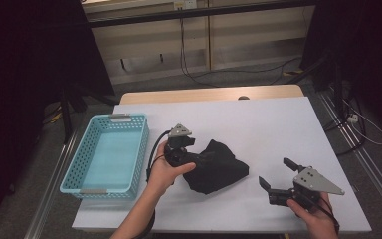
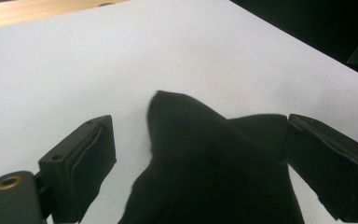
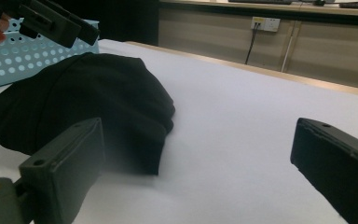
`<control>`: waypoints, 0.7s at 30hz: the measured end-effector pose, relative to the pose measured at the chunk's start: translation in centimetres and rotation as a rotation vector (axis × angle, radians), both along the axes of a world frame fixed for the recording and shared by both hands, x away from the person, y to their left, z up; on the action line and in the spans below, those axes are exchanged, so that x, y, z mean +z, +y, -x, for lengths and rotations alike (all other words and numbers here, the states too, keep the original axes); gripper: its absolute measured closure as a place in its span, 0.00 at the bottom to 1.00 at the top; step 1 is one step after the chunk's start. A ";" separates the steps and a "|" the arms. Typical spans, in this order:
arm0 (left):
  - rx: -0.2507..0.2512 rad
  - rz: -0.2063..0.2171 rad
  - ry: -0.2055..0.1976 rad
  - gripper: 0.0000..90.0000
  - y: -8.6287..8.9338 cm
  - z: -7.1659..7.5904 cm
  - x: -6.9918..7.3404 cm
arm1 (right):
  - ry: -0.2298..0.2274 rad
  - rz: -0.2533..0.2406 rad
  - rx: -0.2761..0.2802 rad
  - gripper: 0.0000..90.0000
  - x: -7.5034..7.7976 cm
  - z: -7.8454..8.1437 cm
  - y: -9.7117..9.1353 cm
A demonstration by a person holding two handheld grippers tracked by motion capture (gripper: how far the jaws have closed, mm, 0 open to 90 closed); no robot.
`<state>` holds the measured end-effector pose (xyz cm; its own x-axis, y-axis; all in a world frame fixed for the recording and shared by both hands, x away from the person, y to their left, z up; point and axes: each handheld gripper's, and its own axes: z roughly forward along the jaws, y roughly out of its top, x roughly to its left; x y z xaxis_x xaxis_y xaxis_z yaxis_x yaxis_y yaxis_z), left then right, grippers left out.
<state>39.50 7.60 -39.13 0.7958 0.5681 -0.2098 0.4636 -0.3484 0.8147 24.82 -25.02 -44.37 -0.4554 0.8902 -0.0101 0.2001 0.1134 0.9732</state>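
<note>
In the middle of the white table point(image 1: 278, 129) sits the black cloth point(image 1: 218, 172), bunched into a loose heap, just right of the empty turquoise basket point(image 1: 107, 154). I've got my left gripper point(image 2: 196, 158) right over the near edge of that cloth, jaws spread wide; fabric rises between them, but the pads aren't pressing on it, so it's released, not gripping. My right gripper point(image 1: 274, 178) hovers off to the right, well apart from the cloth, jaws parted too and nothing between them. So where are we? By my reading, nothing's in the basket yet, and the cloth looks roughly gathered rather than neatly folded. Left to do, I'd say: get a proper hold on it and carry it across to the basket.
</note>
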 end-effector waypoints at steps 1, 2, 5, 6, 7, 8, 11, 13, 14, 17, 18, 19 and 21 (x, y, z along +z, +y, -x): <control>0.000 0.000 0.000 0.10 0.0 0.0 0.0 | 0.000 0.000 0.000 0.02 0.0 0.0 0.0; 0.009 0.008 -0.001 0.10 0.4 -0.1 0.2 | 0.007 0.002 0.010 0.02 0.0 0.0 0.2; 0.011 0.007 -0.001 0.09 0.6 -0.1 0.3 | 0.015 0.008 0.018 0.02 -0.1 0.0 0.4; 0.014 0.007 -0.003 0.09 0.8 -0.3 0.3 | 0.019 0.015 0.026 0.02 -0.1 -0.1 0.5; 0.014 0.007 -0.003 0.09 0.8 -0.3 0.3 | 0.019 0.015 0.026 0.02 -0.1 -0.1 0.5; 0.014 0.007 -0.008 0.08 0.8 -0.4 0.3 | 0.028 0.018 0.031 0.02 -0.2 -0.3 0.6; 0.015 0.000 -0.012 0.08 0.8 -0.6 0.3 | 0.034 0.021 0.039 0.01 -0.3 -0.6 0.7; 0.013 0.000 -0.006 0.08 0.8 -0.6 0.1 | 0.045 0.020 0.048 0.01 -0.3 -0.8 0.9; 0.012 -0.001 -0.002 0.08 0.9 -0.6 0.0 | 0.055 0.019 0.056 0.01 -0.4 -0.9 1.1; 0.019 -0.003 0.001 0.08 0.9 -0.7 0.0 | 0.065 0.007 0.068 0.01 -0.4 -0.9 1.4; 0.023 0.007 -0.002 0.08 1.0 -0.7 0.1 | 0.069 0.008 0.070 0.01 -0.4 -0.8 1.5; 0.026 0.012 -0.002 0.08 1.0 -0.7 0.1 | 0.074 0.011 0.076 0.01 -0.4 -0.8 1.6; 0.023 0.008 -0.005 0.08 1.2 -0.6 0.2 | 0.082 0.018 0.083 0.02 -0.3 -0.7 1.8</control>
